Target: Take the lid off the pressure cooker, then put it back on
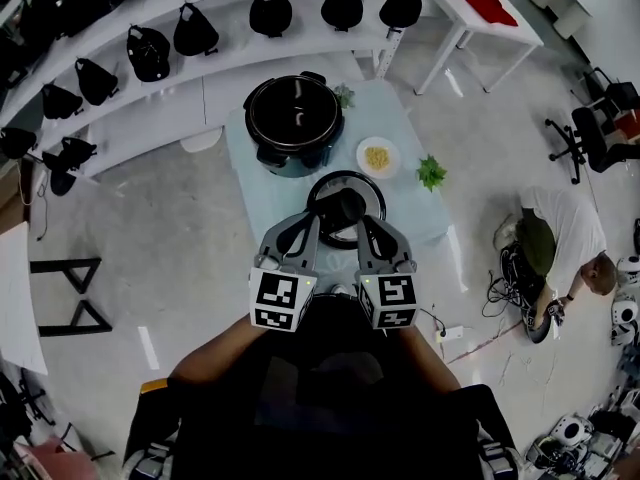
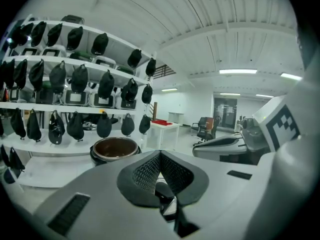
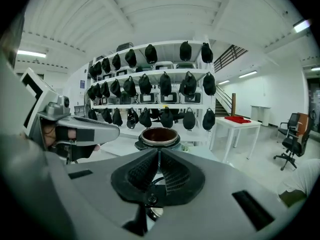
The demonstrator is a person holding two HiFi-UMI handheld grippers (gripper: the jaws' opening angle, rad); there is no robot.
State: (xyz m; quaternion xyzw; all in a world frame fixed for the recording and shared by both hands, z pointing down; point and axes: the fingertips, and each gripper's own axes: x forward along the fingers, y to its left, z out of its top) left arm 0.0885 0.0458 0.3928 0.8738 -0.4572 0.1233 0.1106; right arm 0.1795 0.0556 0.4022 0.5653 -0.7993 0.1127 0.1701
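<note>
Lid (image 1: pixel 345 182) pinched at its knob by left gripper (image 1: pixel 319 217) and right gripper (image 1: pixel 361 219), jaws seemingly shut; pressure cooker (image 1: pixel 295 123) just beyond, leftward.

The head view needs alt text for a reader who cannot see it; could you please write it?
Seen from above, the left gripper and right gripper together grip the round lid by its black knob, near the open pressure cooker on a pale blue table.

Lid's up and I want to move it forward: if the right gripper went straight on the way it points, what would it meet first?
Probably the open cooker: it sits dead ahead of the right gripper, just past its tongs in that view. Depth is unclear.
</note>
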